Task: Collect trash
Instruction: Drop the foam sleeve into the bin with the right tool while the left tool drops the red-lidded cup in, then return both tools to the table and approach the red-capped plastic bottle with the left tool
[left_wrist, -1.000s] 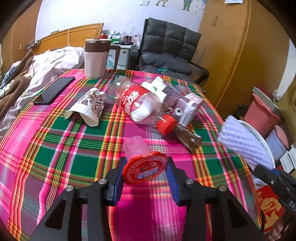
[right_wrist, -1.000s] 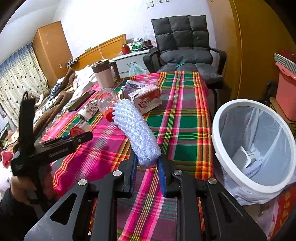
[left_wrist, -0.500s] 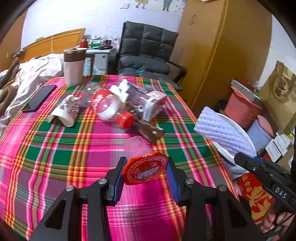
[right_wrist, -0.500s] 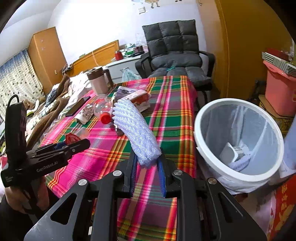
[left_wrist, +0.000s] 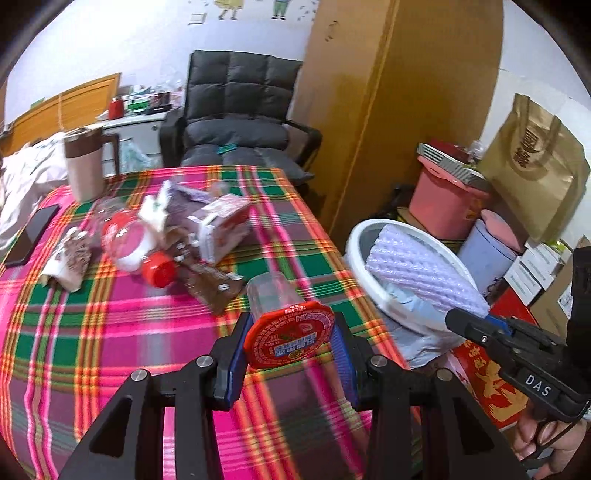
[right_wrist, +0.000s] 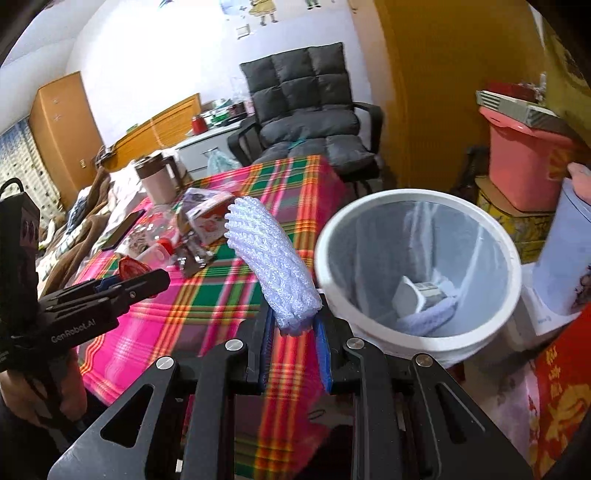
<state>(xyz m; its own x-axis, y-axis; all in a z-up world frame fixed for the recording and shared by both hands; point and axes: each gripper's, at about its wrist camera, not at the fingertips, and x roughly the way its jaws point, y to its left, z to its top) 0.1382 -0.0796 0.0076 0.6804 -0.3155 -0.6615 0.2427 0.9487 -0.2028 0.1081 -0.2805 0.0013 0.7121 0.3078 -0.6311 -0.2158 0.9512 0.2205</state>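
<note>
Our right gripper clamps a white foam net sleeve above the plaid tablecloth's edge, just beside a lined white trash bin.

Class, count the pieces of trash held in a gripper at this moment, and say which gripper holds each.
2. The left gripper holds a red-lidded plastic cup above the table; the right gripper holds a white foam net beside the bin. None seems hidden.

Your table wears a pink-and-green plaid cloth. On it lie a mug, a phone, a crumpled paper cup, a red-capped bottle, a carton and a brown wrapper.
</note>
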